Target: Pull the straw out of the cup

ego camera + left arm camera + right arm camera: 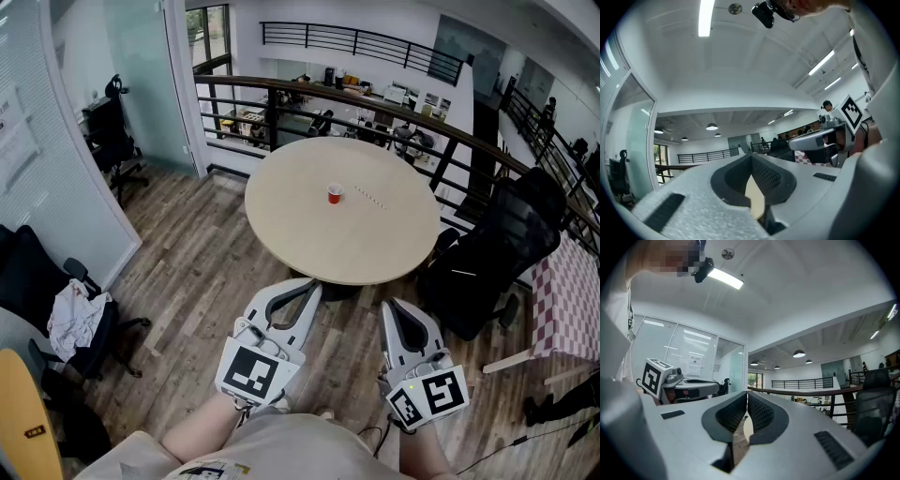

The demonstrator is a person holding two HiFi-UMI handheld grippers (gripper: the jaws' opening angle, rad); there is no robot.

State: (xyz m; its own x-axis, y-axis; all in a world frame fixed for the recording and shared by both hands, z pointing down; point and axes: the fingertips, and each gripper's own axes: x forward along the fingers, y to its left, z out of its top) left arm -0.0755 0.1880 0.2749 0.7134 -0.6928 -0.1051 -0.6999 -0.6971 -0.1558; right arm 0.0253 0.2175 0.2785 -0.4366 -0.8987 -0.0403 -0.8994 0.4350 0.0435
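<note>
A cup (335,194) is sitting near the worktop's (291,239) centre, a straw (371,198) is lying just beside it at three o'clock, and an office chair (497,246) is standing at four o'clock.

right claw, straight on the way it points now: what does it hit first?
Free over the floor, then likely the near edge of the round table, which the shut right claw aims at. Its own view shows the tabletop low, so it may pass above it. Depth unclear.
</note>
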